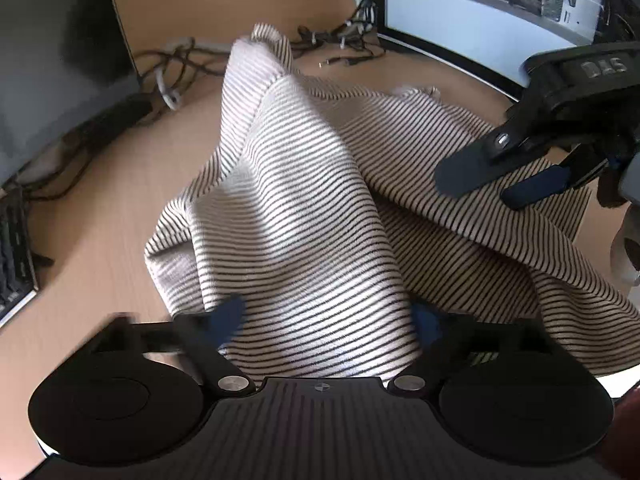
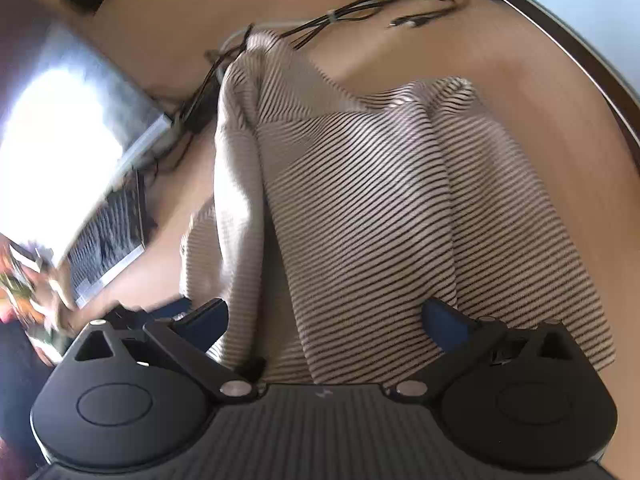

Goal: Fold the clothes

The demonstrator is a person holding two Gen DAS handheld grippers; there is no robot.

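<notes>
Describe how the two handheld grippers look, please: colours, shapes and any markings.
Both grippers are black plastic. The left gripper has two round discs beside a ribbed middle plate, silver screws, and fingers with blue pads. The right gripper looks the same; seen from the left camera, its side bears raised letters, too blurred to read.

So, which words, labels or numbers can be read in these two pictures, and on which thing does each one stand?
"DAS": raised letters, seen reversed and blurred, on the body of the right gripper in the left wrist view; this reading is uncertain.
Monitor: it shows a picture with no readable text.
Keyboard: the key labels are too blurred to read.
Striped garment: no label or print is visible.
</notes>
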